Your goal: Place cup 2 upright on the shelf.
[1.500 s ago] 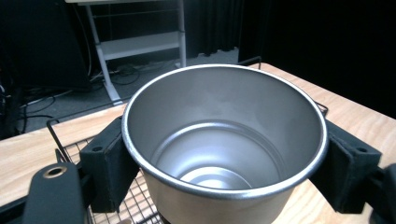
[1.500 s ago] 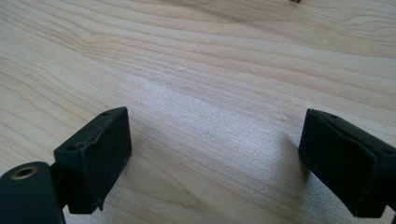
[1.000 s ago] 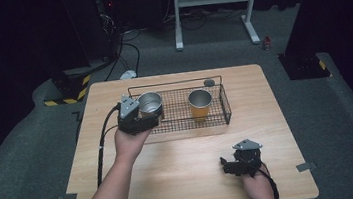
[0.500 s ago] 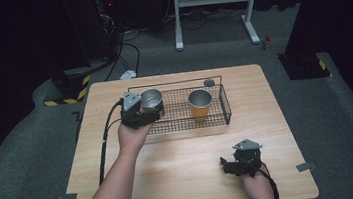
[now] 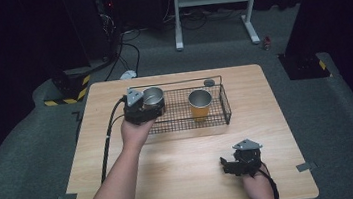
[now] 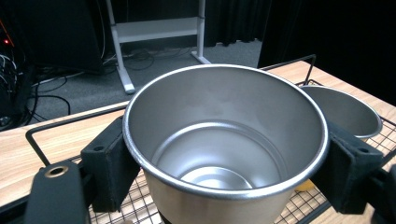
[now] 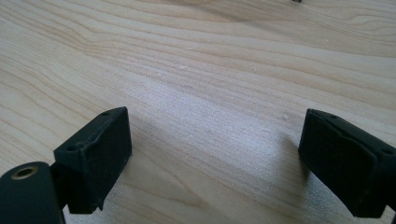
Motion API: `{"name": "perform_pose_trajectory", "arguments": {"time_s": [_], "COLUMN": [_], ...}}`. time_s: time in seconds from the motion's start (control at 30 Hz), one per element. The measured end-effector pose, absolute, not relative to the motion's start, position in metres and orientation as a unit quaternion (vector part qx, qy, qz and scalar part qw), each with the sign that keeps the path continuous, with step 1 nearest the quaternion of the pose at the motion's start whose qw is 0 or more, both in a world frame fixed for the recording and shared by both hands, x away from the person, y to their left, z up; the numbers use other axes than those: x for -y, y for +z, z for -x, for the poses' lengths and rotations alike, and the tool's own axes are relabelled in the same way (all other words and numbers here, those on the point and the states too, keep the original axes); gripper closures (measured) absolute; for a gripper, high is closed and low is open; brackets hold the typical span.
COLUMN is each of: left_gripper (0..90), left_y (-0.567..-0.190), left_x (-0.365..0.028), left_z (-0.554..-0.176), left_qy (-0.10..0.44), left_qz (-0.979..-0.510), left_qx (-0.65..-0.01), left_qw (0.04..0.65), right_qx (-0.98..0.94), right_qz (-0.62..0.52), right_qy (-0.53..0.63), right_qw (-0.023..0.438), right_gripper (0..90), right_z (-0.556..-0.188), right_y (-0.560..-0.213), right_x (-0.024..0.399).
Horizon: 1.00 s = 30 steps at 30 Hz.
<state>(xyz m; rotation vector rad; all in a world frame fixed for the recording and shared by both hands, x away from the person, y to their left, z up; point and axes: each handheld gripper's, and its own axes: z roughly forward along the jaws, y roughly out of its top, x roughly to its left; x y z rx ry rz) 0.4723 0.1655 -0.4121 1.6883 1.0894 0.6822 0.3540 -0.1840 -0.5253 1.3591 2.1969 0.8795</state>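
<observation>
Left gripper [image 5: 146, 106] is clamping a steel cup [image 6: 224, 140], one pad on each side of the wall just under the rim. Cup is sitting upright at the left end of the wire basket [image 5: 219, 119], which is standing along the table's [image 5: 183, 179] far edge. From the high view I cannot tell whether its base is resting on the mesh or hanging just above it.

A second steel cup with a yellow lower band [image 5: 201, 105] is standing near the basket's middle, close on the held cup's right.

Right gripper [image 5: 232, 165] is lying near the table's near right corner, jaws spread wide, bare wood between them.

Risks, as judged:
- Smooth round wall, pads gripping high: the cup may be slipping or tilting on release.
- Base catching the basket's rail.
- Knocking the neighbouring cup.
</observation>
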Motion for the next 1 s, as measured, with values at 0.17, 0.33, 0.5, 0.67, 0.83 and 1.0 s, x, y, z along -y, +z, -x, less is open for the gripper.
{"name": "perform_pose_trajectory", "arguments": {"time_s": [0.17,0.33,0.5,0.67,0.83,1.0], "left_gripper": [18.9,18.9,18.9,18.9,18.9,18.9], "left_y": [-0.416,-0.421,-0.427,-0.434,-0.44,-0.448], "left_x": [-0.167,-0.167,-0.164,-0.158,-0.155,-0.154], "left_z": [-0.477,-0.482,-0.485,-0.487,-0.491,-0.495], "left_qy": [0.278,0.277,0.271,0.276,0.27,0.257], "left_qz": [-0.693,-0.694,-0.7,-0.71,-0.714,-0.718], "left_qx": [-0.457,-0.462,-0.463,-0.461,-0.465,-0.479], "left_qw": [0.484,0.478,0.472,0.455,0.448,0.434], "right_qx": [-0.788,-0.788,-0.788,-0.788,-0.788,-0.788], "right_qz": [-0.487,-0.488,-0.487,-0.487,-0.487,-0.487], "right_qy": [0.315,0.315,0.316,0.315,0.315,0.315], "right_qw": [0.205,0.205,0.205,0.205,0.205,0.205], "right_gripper": [9.4,9.4,9.4,9.4,9.4,9.4], "right_z": [-0.354,-0.354,-0.354,-0.354,-0.354,-0.354], "right_y": [-0.525,-0.525,-0.525,-0.525,-0.525,-0.525], "right_x": [0.184,0.184,0.184,0.184,0.184,0.184]}}
